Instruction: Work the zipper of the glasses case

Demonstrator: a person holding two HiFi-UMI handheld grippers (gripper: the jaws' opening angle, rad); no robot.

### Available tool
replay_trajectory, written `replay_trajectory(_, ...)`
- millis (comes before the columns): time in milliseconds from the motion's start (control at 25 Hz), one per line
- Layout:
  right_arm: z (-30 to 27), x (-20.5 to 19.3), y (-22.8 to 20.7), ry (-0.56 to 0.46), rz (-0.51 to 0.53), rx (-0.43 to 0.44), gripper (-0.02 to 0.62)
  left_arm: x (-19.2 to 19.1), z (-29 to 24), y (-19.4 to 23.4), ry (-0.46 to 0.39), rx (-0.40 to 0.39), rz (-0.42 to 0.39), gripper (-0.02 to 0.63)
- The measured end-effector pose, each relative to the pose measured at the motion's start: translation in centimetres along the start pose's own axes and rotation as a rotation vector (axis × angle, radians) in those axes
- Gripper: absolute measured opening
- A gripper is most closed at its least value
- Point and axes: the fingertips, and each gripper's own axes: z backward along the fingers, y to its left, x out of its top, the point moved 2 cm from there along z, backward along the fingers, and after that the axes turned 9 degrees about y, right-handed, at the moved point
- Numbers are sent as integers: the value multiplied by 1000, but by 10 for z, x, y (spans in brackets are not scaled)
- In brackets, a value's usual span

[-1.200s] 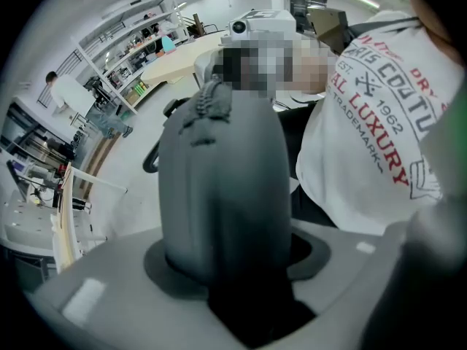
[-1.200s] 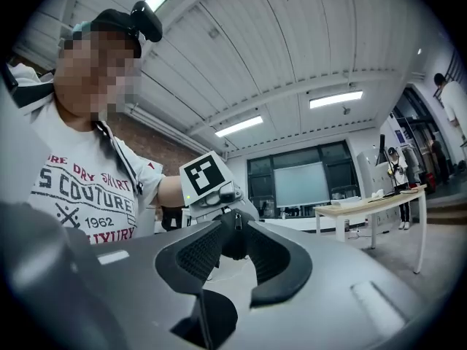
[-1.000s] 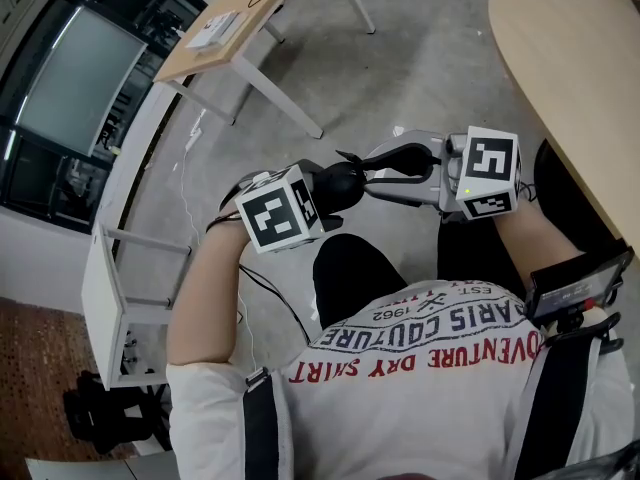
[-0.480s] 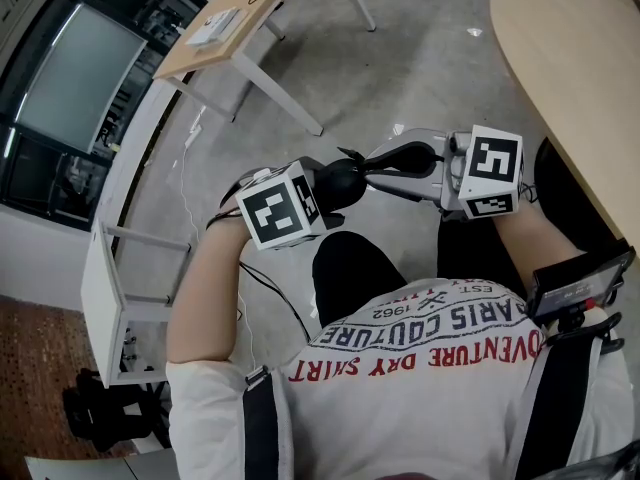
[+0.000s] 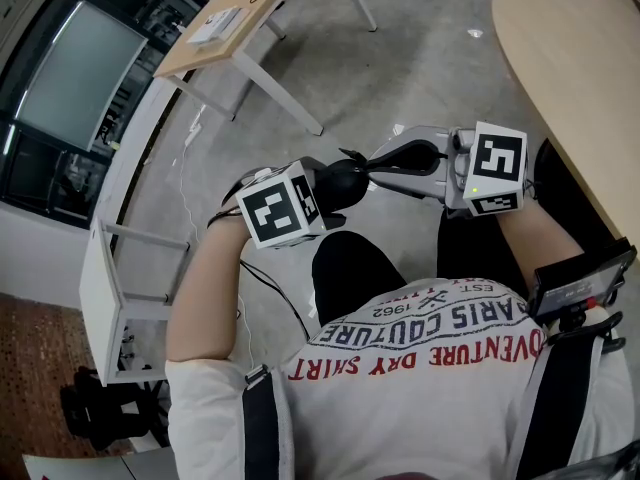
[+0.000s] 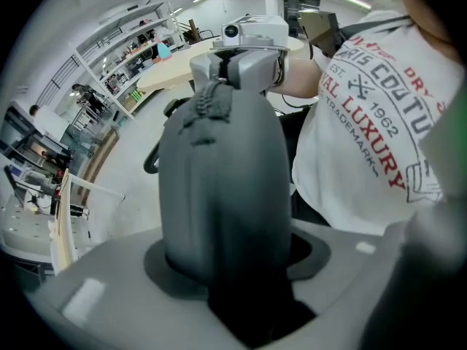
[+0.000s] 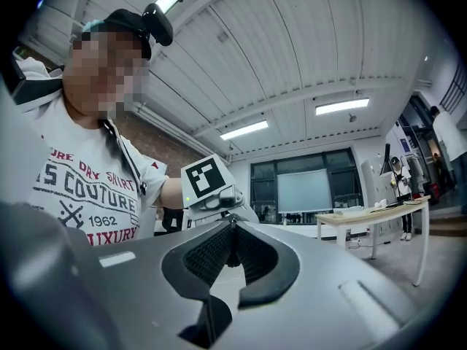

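A dark grey glasses case (image 5: 342, 182) stands up out of my left gripper (image 5: 318, 196), which is shut on its lower end. In the left gripper view the case (image 6: 222, 181) fills the middle, its zipper (image 6: 208, 104) running up the near edge. My right gripper (image 5: 360, 164) comes in from the right to the case's top. Its jaws have just been closing, and in the right gripper view their tips (image 7: 231, 227) meet on the small zipper pull (image 7: 230, 220). The left gripper's marker cube (image 7: 206, 179) shows behind.
A wooden desk (image 5: 235, 23) stands at the back left and a round pale table (image 5: 570, 58) at the right. A white shelf frame (image 5: 110, 298) is at the left, with cables on the grey floor. The person's lap and shirt lie just below the grippers.
The right gripper's jaws have drawn together at the case's top. Both hands and the case stay where they were.
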Motion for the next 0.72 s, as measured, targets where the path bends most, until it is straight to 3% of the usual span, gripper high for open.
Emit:
replay_trajectory(400,9,3,2,22,48,15,18,12,-1,-2,-86,-6,-12,247)
replay_trajectory(720,17,10,-1,28,73,23,17,19,8,-3,-226,-65,10,245)
